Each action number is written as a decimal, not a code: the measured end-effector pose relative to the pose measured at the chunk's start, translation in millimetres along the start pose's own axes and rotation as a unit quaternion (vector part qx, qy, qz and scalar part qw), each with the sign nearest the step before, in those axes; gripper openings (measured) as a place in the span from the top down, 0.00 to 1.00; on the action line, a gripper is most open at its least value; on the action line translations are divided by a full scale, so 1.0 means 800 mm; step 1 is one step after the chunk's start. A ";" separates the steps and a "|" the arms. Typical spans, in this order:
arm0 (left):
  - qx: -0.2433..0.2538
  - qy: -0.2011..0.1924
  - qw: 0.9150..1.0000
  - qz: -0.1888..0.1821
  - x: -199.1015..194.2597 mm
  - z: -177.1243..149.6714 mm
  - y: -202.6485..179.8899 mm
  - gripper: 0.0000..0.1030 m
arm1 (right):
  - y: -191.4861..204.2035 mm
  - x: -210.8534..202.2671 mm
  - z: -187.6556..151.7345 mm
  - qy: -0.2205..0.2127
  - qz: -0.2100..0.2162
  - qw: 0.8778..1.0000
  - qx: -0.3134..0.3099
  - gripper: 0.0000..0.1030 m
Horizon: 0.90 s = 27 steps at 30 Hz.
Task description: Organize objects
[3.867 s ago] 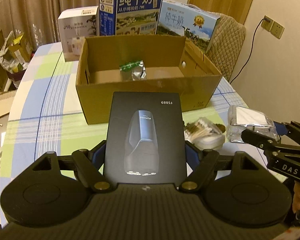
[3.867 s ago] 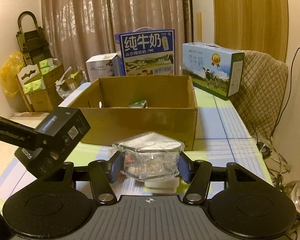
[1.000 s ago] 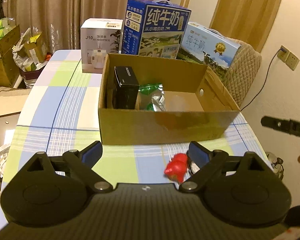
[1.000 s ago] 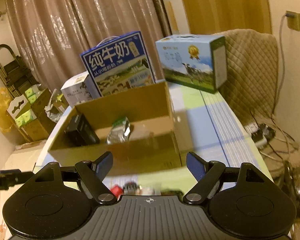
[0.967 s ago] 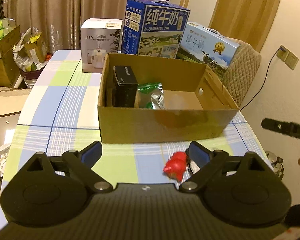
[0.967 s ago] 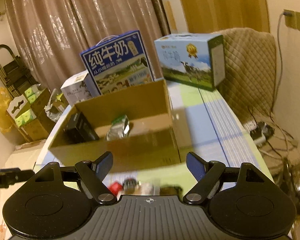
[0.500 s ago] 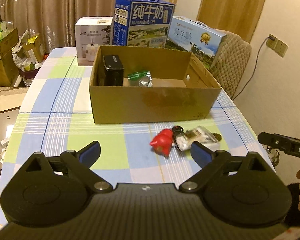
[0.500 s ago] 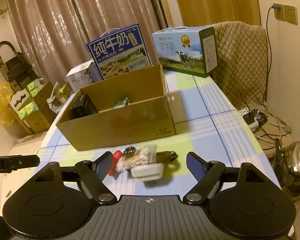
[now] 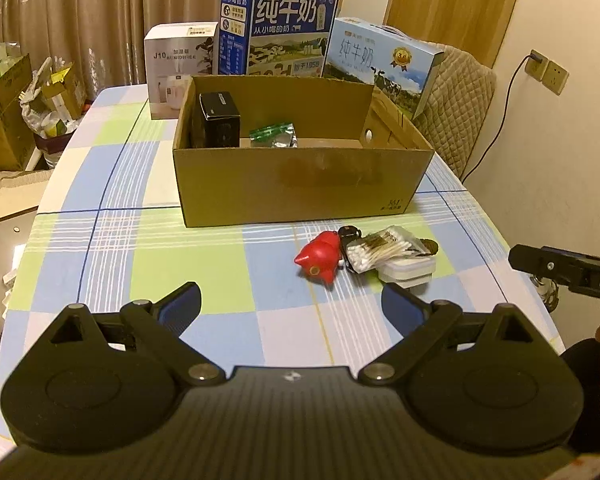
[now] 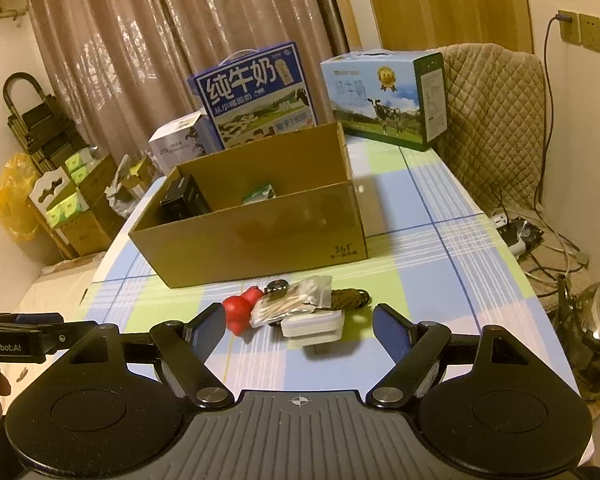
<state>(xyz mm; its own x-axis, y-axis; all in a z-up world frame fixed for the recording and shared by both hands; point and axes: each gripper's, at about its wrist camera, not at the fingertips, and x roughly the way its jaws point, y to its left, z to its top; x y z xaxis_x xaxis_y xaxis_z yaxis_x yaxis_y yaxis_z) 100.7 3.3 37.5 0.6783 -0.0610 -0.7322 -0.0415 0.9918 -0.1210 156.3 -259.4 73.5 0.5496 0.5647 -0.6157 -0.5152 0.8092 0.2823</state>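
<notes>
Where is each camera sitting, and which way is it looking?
Left wrist: on the left gripper, facing the cardboard box; the right gripper and a hand show at its right.
Right wrist: on the right gripper, facing the same box; the left gripper shows at its left.
Both see the red toy and cotton swabs.

We see the cardboard box (image 9: 300,184) mid-tabletop (image 9: 80,264). In it, a boxed item (image 9: 219,120) stands at its left end, a foil pouch (image 9: 274,136) just right of that. Toward the near edge, before the box: a toy (image 9: 318,260), cotton swabs bag (image 9: 380,248) touching it, on a flat case (image 9: 408,270). Along the far edge behind the box: humidifier box (image 9: 178,64), milk carton (image 9: 276,36), second milk carton (image 9: 380,64) toward the far right corner.
</notes>
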 end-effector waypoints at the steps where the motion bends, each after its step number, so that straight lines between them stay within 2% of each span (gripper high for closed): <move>1: 0.000 0.000 1.000 0.001 0.000 -0.001 0.000 0.08 | 0.001 0.001 -0.001 0.002 0.000 1.000 -0.001 0.24; 17: 0.004 0.014 1.000 -0.003 0.012 -0.009 0.000 0.08 | -0.001 0.012 -0.010 0.014 -0.002 1.000 -0.005 0.24; 27: 0.013 0.033 0.999 -0.002 0.030 -0.008 0.003 0.08 | 0.001 0.026 -0.015 0.019 0.007 0.999 -0.045 0.24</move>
<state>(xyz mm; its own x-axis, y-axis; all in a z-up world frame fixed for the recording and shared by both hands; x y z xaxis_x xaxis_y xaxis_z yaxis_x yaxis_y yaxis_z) 112.1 3.6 15.5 0.6287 -0.0709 -0.7744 -0.0190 0.9941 -0.1065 159.3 -248.8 52.2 0.5168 0.5683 -0.6402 -0.5815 0.7819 0.2247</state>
